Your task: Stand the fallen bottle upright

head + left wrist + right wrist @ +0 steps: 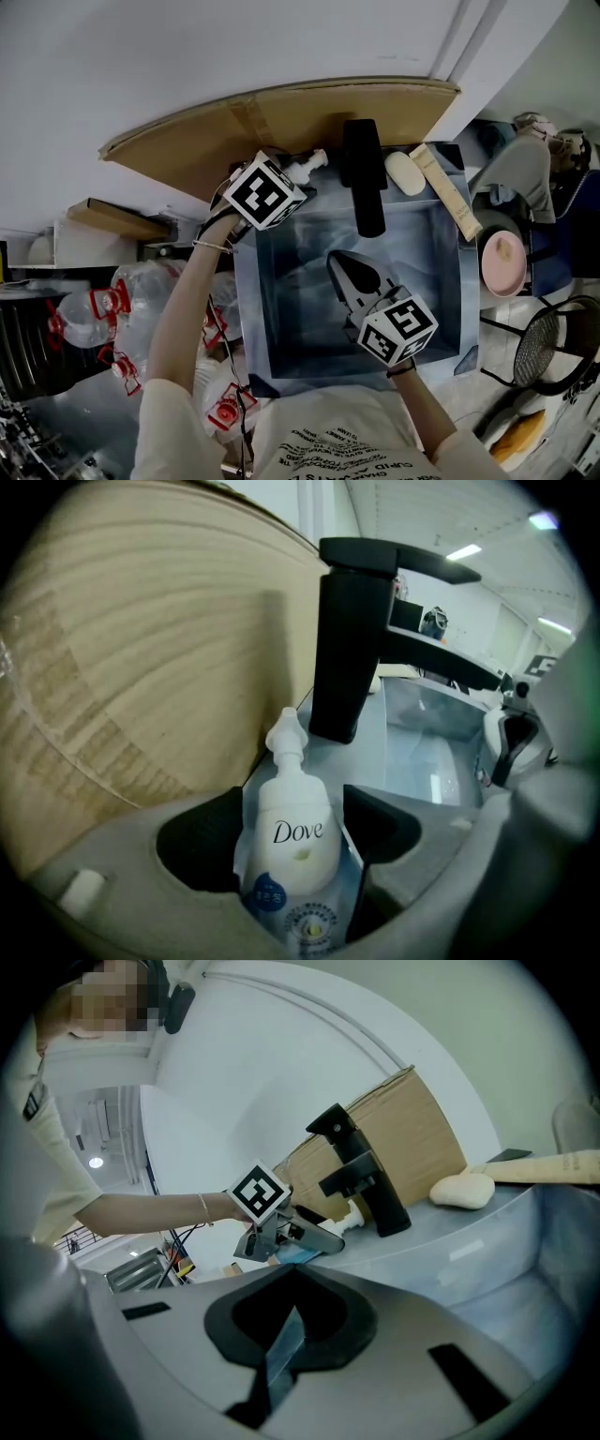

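Note:
A white Dove pump bottle [291,841] sits lengthwise between the jaws of my left gripper [292,817], which is shut on its body. Its pump head [309,165] points toward the black faucet [364,178]. In the right gripper view the bottle [349,1217] lies nearly flat at the sink's back left corner, held there by the left gripper [323,1234]. I cannot tell whether it touches the rim. My right gripper [343,269] hangs over the basin with its jaws shut and nothing between them [284,1327].
The grey sink [446,291] fills the middle of the view. A sheet of cardboard [281,117] leans behind it. A soap bar [405,173] and a cream tube [448,194] lie on the back right rim. A pink dish [504,262] is at the right, and clear plastic bottles [94,319] at the left.

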Available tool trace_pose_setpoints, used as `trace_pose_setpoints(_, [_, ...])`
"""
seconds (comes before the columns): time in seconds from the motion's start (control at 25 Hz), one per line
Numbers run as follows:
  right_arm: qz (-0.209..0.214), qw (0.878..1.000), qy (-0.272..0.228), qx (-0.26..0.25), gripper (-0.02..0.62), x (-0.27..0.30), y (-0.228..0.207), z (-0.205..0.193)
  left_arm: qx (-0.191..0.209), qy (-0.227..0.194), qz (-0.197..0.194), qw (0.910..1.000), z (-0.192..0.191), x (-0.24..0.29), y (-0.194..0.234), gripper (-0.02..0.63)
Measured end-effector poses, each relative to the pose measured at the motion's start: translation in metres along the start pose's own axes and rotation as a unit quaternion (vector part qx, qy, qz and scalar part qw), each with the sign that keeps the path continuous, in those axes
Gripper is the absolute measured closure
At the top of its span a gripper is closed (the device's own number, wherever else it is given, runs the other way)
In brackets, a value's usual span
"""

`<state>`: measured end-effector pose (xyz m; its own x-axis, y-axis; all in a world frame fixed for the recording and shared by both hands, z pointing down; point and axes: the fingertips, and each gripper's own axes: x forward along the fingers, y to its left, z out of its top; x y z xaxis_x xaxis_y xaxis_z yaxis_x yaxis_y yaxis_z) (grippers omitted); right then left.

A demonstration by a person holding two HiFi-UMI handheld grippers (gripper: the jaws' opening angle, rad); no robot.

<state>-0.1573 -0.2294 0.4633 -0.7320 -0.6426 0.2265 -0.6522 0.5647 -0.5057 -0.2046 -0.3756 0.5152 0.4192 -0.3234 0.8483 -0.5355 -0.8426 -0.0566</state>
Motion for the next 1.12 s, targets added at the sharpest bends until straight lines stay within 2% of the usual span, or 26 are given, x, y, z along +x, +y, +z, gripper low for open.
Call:
trace_pose_setpoints(0.08, [0.001,1.000,0.002,0.001,0.591,0.001,-0.001,-0.001,0.006,0.009,-0.004,0.9999,-0.002,0.002,-0.001,0.272])
trace_pose_setpoints(0.16, [0.001,1.000,0.003,0.001,0.591,0.001,-0.001,-0.002,0.004,0.012,-0.009,0.9999,-0.003,0.003,-0.002,0.315])
trace_pose_setpoints(0.64, [0.000,1.000,-0.001,-0.004,0.591,-0.002,0.000,0.001,0.010,0.025,-0.008,0.9996,-0.002,0.004,-0.005,0.328])
trace_pose_setpoints(0.92, [-0.007,1.000,-0.010,-0.006,0.591,-0.010,0.000,0.002,0.020,0.019,0.006,0.9996,-0.001,0.001,-0.007,0.331])
trace_pose_setpoints(1.12, [-0.015,1.000,-0.020,-0.010,0.591,-0.017,0.000,0.004,0.022,-0.005,0.015,0.9996,0.005,-0.004,-0.013,0.333])
